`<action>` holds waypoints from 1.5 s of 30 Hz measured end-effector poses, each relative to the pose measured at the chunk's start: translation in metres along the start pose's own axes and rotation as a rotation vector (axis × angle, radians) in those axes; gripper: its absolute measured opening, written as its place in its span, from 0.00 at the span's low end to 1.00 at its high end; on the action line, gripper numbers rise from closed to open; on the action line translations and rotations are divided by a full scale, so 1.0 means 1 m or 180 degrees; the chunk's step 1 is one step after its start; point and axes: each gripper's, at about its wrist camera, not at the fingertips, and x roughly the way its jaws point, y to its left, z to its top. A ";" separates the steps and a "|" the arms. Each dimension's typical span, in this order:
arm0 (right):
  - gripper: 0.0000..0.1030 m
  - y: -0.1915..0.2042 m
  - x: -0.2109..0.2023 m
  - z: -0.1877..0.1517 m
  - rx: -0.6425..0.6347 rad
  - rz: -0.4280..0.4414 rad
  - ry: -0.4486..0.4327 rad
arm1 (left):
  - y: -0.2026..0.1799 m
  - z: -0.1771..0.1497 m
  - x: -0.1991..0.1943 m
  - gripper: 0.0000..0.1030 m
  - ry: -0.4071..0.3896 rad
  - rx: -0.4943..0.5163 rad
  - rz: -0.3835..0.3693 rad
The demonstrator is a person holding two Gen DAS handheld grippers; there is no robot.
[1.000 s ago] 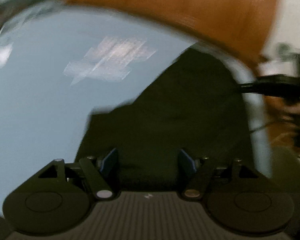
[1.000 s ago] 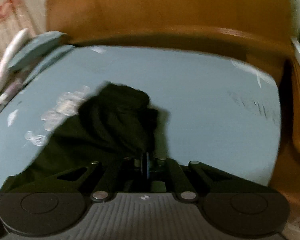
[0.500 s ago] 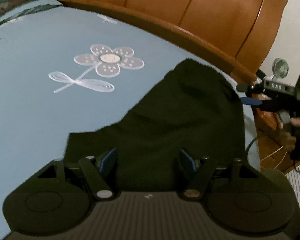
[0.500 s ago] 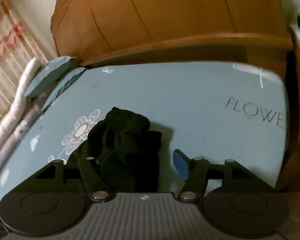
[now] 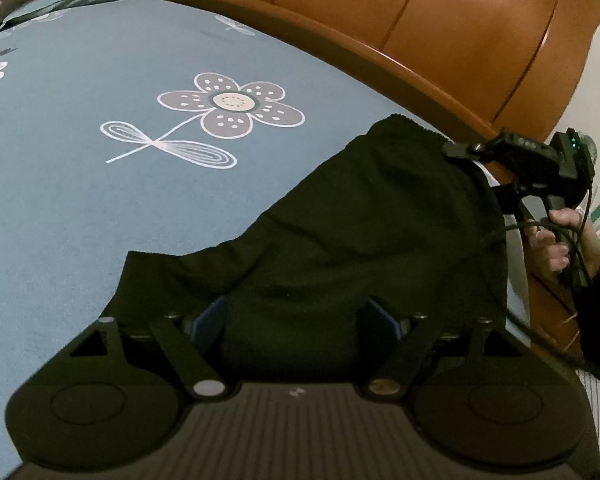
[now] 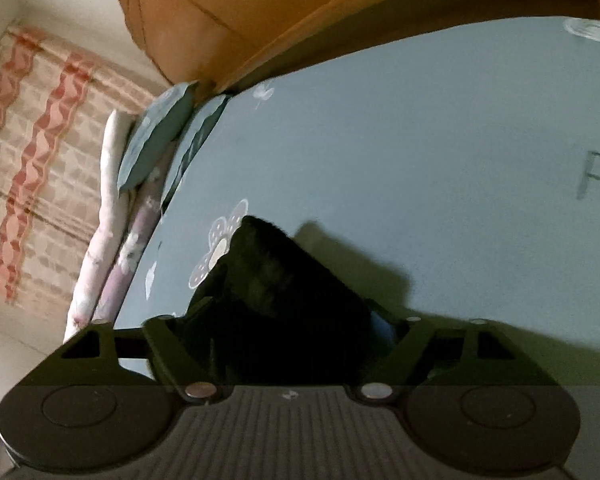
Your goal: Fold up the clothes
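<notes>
A black garment (image 5: 360,232) lies spread on the blue flowered bed sheet (image 5: 100,200). My left gripper (image 5: 296,316) is open just over its near edge, blue pads (image 5: 210,316) wide apart with dark cloth beneath and between them. At the garment's far right corner, my right gripper (image 5: 460,148) touches the cloth, held by a person's hand (image 5: 556,240). In the right wrist view a raised hump of the garment (image 6: 276,280) fills the gap of my right gripper (image 6: 296,320), which stands open. Its right blue pad (image 6: 382,330) shows; the left pad is hidden by cloth.
A wooden headboard (image 5: 420,20) runs along the far side of the bed. Pillows (image 6: 156,140) and a rolled pale quilt (image 6: 104,220) sit at the bed's left end, before a patterned curtain (image 6: 32,140). A flower print (image 5: 228,108) lies left of the garment.
The right gripper, shut on the bunched garment a second ago, has opened and tilted over the cloth. The left gripper stayed open while its view steadied over the garment's edge.
</notes>
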 end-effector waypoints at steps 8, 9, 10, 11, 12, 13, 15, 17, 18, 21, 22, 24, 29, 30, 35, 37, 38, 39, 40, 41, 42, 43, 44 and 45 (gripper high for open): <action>0.36 0.036 -0.051 -0.028 -0.0460 -0.0016 -0.0267 | 0.005 -0.004 -0.010 0.75 -0.0008 -0.0082 0.0027; 0.36 0.042 -0.059 -0.033 -0.0606 -0.0067 -0.0266 | 0.007 -0.005 -0.011 0.75 -0.0007 -0.0085 0.0025; 0.36 0.047 -0.063 -0.038 -0.0734 -0.0157 -0.0247 | 0.008 -0.006 -0.012 0.75 -0.0005 -0.0089 0.0024; 0.37 0.048 -0.062 -0.042 -0.0800 -0.0261 -0.0202 | 0.010 -0.006 -0.013 0.75 -0.0004 -0.0093 0.0022; 0.37 0.047 -0.061 -0.045 -0.0847 -0.0367 -0.0149 | 0.012 -0.007 -0.014 0.75 -0.0002 -0.0097 0.0021; 0.40 0.045 -0.057 -0.048 -0.0861 -0.0472 -0.0096 | 0.014 -0.007 -0.015 0.75 -0.0001 -0.0101 0.0019; 0.46 0.041 -0.050 -0.051 -0.0895 -0.0631 -0.0030 | 0.016 -0.008 -0.016 0.76 0.0004 -0.0095 0.0013; 0.58 0.040 -0.046 -0.051 -0.0940 -0.0750 -0.0002 | 0.016 -0.009 -0.016 0.76 0.0010 -0.0075 0.0006; 0.60 0.041 -0.048 -0.047 -0.0936 -0.0740 -0.0031 | 0.016 -0.009 -0.016 0.76 0.0013 -0.0065 0.0002; 0.76 0.037 -0.058 -0.032 -0.0756 -0.0534 -0.0106 | 0.019 -0.010 -0.015 0.76 0.0002 -0.0080 -0.0035; 0.76 0.032 -0.060 -0.026 -0.0628 -0.0458 -0.0137 | 0.019 -0.010 -0.015 0.77 -0.0002 -0.0088 -0.0047; 0.77 0.019 -0.064 -0.016 -0.0313 -0.0325 -0.0189 | 0.019 -0.010 -0.014 0.77 -0.0011 -0.0080 -0.0047; 0.77 -0.025 -0.067 -0.016 0.0578 -0.0114 -0.0104 | 0.012 -0.002 -0.025 0.76 -0.0148 -0.0046 -0.0067; 0.77 -0.030 -0.065 -0.019 0.0703 -0.0033 -0.0050 | 0.011 0.002 -0.028 0.77 -0.0179 -0.0032 -0.0107; 0.76 -0.023 -0.038 -0.017 0.0749 0.0137 0.0154 | 0.006 0.021 -0.027 0.77 -0.0244 0.0010 -0.0103; 0.51 -0.006 -0.028 -0.014 0.0507 0.0021 0.0198 | 0.006 0.024 -0.028 0.77 -0.0258 -0.0029 -0.0104; 0.47 0.003 -0.026 -0.014 0.0372 -0.0043 0.0184 | 0.005 0.025 -0.029 0.77 -0.0270 -0.0055 -0.0116; 0.45 0.011 -0.029 -0.014 0.0256 -0.0061 0.0140 | 0.005 0.024 -0.032 0.77 -0.0288 -0.0069 -0.0125; 0.42 0.020 -0.033 -0.015 0.0118 -0.0060 0.0084 | 0.006 0.023 -0.035 0.77 -0.0307 -0.0082 -0.0133; 0.41 0.034 -0.038 -0.017 -0.0069 -0.0056 0.0018 | 0.006 0.022 -0.039 0.77 -0.0326 -0.0096 -0.0142; 0.41 0.048 -0.042 -0.020 -0.0255 -0.0067 -0.0027 | 0.006 0.021 -0.043 0.77 -0.0350 -0.0102 -0.0141; 0.41 0.063 -0.046 -0.024 -0.0457 -0.0077 -0.0057 | 0.007 0.019 -0.048 0.77 -0.0376 -0.0109 -0.0140; 0.41 0.079 -0.049 -0.031 -0.0694 -0.0091 -0.0075 | 0.008 0.017 -0.053 0.77 -0.0401 -0.0115 -0.0139; 0.41 0.098 -0.051 -0.040 -0.0981 -0.0117 -0.0073 | 0.011 0.015 -0.057 0.77 -0.0424 -0.0130 -0.0131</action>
